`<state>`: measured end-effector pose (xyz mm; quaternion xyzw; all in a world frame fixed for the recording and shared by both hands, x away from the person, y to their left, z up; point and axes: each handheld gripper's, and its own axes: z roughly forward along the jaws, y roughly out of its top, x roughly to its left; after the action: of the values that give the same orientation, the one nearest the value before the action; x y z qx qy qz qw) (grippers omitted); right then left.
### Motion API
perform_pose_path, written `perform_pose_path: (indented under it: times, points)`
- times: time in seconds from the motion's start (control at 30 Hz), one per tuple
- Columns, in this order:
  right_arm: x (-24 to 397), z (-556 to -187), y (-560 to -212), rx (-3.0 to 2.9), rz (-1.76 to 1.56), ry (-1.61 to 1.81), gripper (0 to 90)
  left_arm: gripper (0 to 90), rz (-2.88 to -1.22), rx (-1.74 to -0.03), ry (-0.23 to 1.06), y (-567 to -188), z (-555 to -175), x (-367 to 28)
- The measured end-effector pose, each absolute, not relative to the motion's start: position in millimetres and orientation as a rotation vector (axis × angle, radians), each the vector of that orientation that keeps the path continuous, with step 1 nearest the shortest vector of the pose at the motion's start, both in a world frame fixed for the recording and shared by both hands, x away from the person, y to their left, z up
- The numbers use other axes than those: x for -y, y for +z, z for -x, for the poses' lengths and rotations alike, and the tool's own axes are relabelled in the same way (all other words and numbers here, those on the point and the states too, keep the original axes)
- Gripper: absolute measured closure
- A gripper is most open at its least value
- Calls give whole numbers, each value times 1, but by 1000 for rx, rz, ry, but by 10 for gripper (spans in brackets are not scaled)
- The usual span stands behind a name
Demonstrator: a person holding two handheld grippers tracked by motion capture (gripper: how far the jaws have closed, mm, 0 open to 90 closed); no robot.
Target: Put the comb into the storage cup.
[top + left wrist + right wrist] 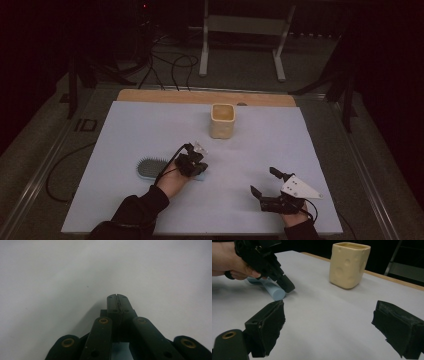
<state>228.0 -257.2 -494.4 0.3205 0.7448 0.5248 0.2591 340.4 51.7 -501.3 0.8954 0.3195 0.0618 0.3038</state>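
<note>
High view: a person is working two hand-held grippers over a pale sheet (150,130) covering the table
Left gripper (196,162): jaws are closing flat against each other with nothing between them; in the left gripper view (117,298) the tips are meeting on a seam above bare sheet
Hairbrush (152,167): lying flat near the front left of the sheet, bristle head pointing left, pale blue handle (273,291) passing under the left hand; the shut tips are resting at, or just beside, the handle's free end, whether touching cannot be told
Likely reason for this pose: the tips appear to be lining up at the handle end, probably to open and clamp it there, where the handle is slim and clear of the bristles
Right gripper (265,182): jaws are standing wide apart and empty, waiting near the front right edge; its own view (329,327) is looking across open sheet
Cream cup (222,120): standing upright toward the far edge, mouth open, well apart from both grippers
Open room: bare sheet is lying between brush and cup, giving an unobstructed path; the wooden far edge (165,96) is sitting just behind the cup
</note>
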Motion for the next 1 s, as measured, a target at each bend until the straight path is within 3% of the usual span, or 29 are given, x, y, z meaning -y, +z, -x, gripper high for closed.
perform_pose_path:
  times: [1.0]
  points:
    - [256, -230, -495, -2028, -871, 1420, 102, 900, -2440, -752, 87, -496, -283, -75]
